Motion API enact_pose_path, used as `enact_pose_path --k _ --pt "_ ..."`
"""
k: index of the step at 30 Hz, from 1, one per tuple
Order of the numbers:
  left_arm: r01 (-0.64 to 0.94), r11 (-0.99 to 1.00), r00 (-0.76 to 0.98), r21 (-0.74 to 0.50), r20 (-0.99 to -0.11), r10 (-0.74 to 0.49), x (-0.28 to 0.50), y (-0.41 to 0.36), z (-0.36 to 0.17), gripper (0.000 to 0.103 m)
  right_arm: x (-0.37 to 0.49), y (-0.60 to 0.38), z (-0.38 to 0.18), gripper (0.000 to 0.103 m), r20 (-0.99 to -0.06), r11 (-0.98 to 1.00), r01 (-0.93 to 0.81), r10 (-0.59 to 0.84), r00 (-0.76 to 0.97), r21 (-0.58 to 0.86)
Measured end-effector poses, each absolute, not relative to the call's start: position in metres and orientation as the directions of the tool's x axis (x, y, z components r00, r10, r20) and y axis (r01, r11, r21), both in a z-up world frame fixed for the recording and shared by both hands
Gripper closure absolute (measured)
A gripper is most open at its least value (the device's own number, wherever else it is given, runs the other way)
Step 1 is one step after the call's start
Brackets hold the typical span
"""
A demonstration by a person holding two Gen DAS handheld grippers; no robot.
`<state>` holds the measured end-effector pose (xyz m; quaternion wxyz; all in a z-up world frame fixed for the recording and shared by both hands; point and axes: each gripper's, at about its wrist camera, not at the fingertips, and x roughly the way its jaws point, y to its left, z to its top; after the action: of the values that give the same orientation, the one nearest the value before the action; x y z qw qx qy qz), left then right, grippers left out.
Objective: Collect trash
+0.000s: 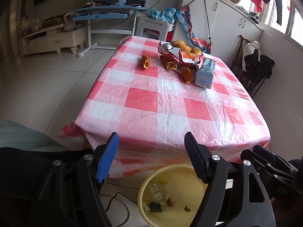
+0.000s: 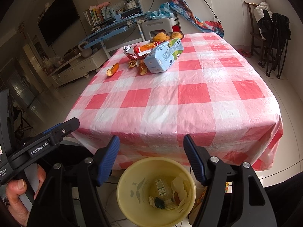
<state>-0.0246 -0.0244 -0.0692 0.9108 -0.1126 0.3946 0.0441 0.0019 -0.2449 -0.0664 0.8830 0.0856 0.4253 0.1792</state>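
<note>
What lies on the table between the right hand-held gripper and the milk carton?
Nothing: in the right wrist view only bare checked tablecloth stretches from the open right hand-held gripper to the milk carton.

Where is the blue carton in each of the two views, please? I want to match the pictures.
Left wrist view: the carton stands right of centre on the table, just right of the peels.
Right wrist view: the carton sits upper centre, in front of the red wrapper.
Shared landmark: the yellow bin on the floor below the near table edge.
</note>
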Motion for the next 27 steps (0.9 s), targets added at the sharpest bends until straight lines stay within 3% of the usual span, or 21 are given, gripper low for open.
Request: enact_pose_path --k 27 --pt "-0.169 0.971 0.683 -0.171 -0.730 -0.010 -0.0241 -0.0238 -0.0695 0.032 0.0016 -0.2422 -0.0685 0.036 -0.725 0.922 -0.247 0.387 0.570 0.298"
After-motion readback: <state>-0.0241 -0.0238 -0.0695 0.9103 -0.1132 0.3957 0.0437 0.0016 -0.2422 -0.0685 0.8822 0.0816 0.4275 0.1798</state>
